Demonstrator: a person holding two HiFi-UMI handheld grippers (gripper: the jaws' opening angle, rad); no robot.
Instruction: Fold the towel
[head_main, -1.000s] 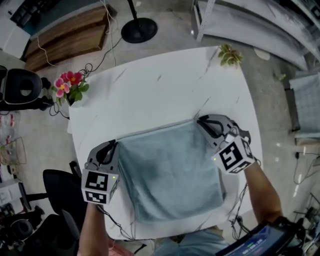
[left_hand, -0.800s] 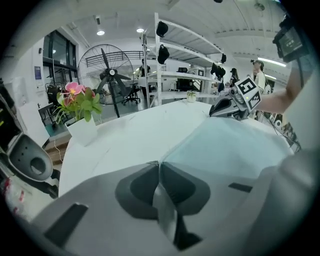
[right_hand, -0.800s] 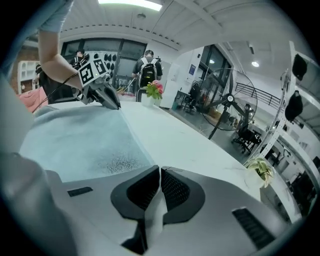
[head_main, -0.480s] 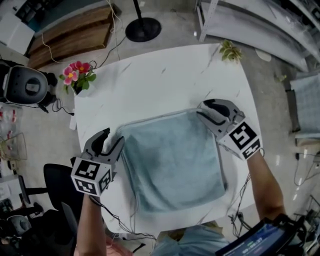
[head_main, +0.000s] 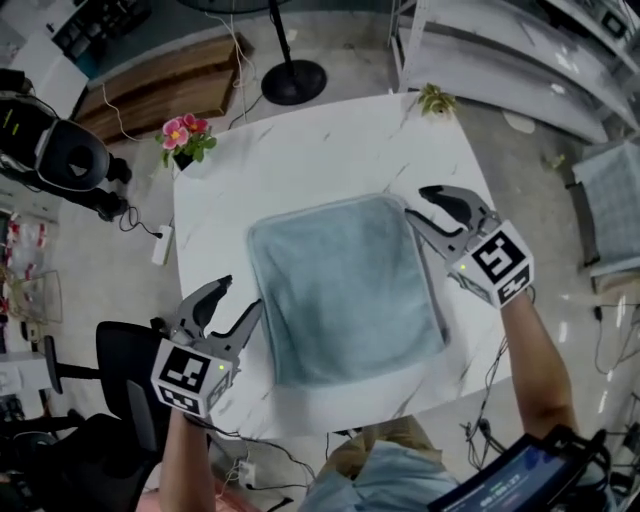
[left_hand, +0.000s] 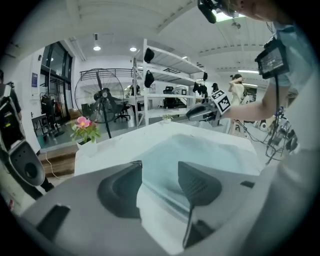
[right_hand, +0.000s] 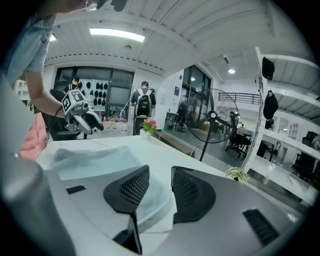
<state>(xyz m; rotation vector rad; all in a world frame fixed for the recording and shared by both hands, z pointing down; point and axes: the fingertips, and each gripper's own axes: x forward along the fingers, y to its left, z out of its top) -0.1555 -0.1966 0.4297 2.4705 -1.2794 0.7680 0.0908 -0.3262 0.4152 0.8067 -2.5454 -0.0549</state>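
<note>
Nearby, a pot (head_main: 183, 159) holds pink flowers (head_main: 184, 130) (towel (head_main: 340, 290) flat).

So from our left gripper (left_hand: 160, 167) we're looking along two dark grey jaws that stand well apart. They've just been opening, and nothing's pinched between them. Through the gap we see the near edge of the pale blue-green terry towel (left_hand: 200, 150), lying flat on the white marble-look table (left_hand: 112, 149) below, clear of the pads. By the table's far left corner there's a little bunch of pink flowers with green leaves (left_hand: 84, 129). Behind that we get a big black round floor fan (left_hand: 101, 97) and a tall white metal shelf rack (left_hand: 165, 75). A person's forearm (left_hand: 252, 111) reaches in from the right, above the towel's far side.
</note>
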